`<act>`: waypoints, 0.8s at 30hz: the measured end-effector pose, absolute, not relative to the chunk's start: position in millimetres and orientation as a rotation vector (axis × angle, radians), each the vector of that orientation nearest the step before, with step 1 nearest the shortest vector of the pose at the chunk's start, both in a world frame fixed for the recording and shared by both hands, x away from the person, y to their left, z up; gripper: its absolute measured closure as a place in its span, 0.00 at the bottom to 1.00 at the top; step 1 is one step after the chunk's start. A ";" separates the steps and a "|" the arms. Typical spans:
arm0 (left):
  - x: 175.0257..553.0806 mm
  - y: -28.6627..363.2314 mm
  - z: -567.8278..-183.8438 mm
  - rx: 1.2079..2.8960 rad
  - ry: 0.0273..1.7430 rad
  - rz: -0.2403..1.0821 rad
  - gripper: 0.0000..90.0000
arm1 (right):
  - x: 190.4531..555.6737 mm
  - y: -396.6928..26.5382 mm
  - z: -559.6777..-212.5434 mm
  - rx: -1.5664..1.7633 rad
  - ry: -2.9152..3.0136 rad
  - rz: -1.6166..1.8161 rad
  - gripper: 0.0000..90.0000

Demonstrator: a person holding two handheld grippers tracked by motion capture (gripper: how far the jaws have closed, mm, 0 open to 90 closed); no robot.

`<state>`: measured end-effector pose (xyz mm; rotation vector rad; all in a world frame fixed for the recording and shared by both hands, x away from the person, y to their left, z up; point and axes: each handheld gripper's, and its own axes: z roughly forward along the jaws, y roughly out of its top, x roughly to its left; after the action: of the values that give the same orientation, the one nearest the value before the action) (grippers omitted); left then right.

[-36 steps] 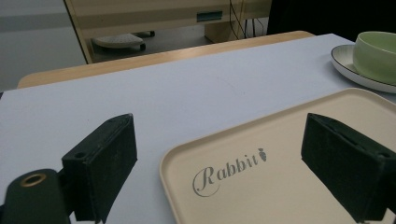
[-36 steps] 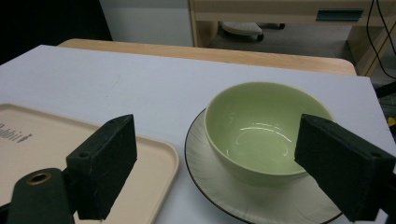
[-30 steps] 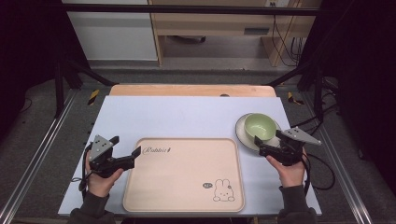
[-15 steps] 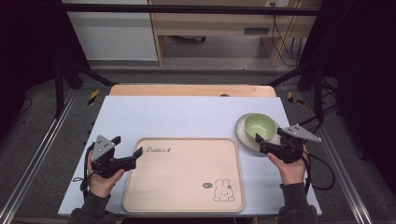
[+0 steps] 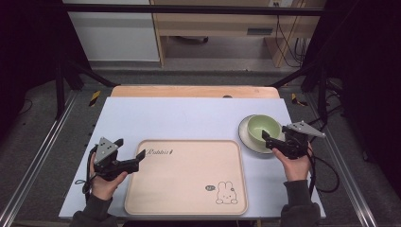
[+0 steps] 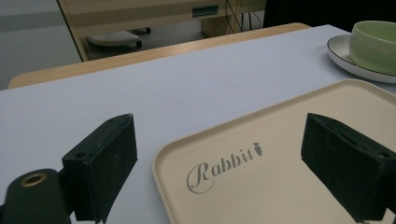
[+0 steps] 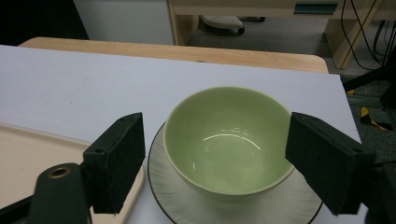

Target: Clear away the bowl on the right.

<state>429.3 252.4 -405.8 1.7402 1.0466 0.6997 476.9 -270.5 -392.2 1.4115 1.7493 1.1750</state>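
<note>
Taking the beige tray (image 5: pixel 187 176) as landmark: at its left edge the left gripper (image 5: pixel 134 161) hovers with jaws spread wide, one over the table (image 5: pixel 179 118) and one over the tray's top-left corner by the "Rabbit" lettering, gripping nothing. The tray itself is bare apart from its printed rabbit. Just beyond its upper right corner sits a white saucer (image 5: pixel 246 137), carrying an empty green bowl (image 5: pixel 262 127). The right gripper (image 7: pixel 215 163) straddles that bowl, jaws wide but just closing in, pads not touching it.
</note>
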 end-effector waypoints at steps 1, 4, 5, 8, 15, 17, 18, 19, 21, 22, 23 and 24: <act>429.3 252.2 -406.0 1.740 1.046 0.700 0.11 | 476.9 -270.5 -392.2 1.412 1.749 1.175 0.23; 429.4 252.7 -405.7 1.740 1.050 0.701 0.11 | 479.2 -271.1 -391.0 1.421 1.746 1.170 0.26; 429.5 252.8 -405.6 1.739 1.050 0.701 0.11 | 479.6 -271.8 -390.8 1.423 1.746 1.164 0.26; 429.9 253.0 -405.6 1.738 1.052 0.702 0.12 | 483.7 -272.1 -390.5 1.436 1.751 1.155 0.28; 430.5 253.9 -406.6 1.742 1.056 0.707 0.12 | 490.9 -275.2 -390.7 1.440 1.759 1.099 0.29; 430.7 253.8 -407.0 1.743 1.058 0.706 0.12 | 493.1 -276.4 -390.6 1.452 1.755 1.103 0.29; 430.7 253.8 -407.0 1.743 1.057 0.707 0.12 | 494.2 -277.0 -390.6 1.453 1.755 1.099 0.29; 430.6 253.8 -407.0 1.743 1.057 0.707 0.12 | 495.8 -277.4 -390.5 1.458 1.757 1.095 0.29; 430.6 253.6 -407.0 1.743 1.057 0.707 0.12 | 498.5 -278.2 -390.4 1.464 1.759 1.073 0.29; 430.6 253.3 -407.3 1.744 1.057 0.707 0.12 | 501.9 -279.5 -390.3 1.469 1.754 1.056 0.29; 430.8 253.2 -407.6 1.746 1.057 0.708 0.12 | 501.9 -279.5 -390.3 1.469 1.754 1.056 0.29; 430.9 253.0 -407.9 1.748 1.058 0.709 0.12 | 505.2 -280.9 -390.6 1.484 1.751 1.058 0.30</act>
<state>430.9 253.0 -407.9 1.7477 1.0579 0.7092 505.2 -280.9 -390.6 1.4840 1.7506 1.0579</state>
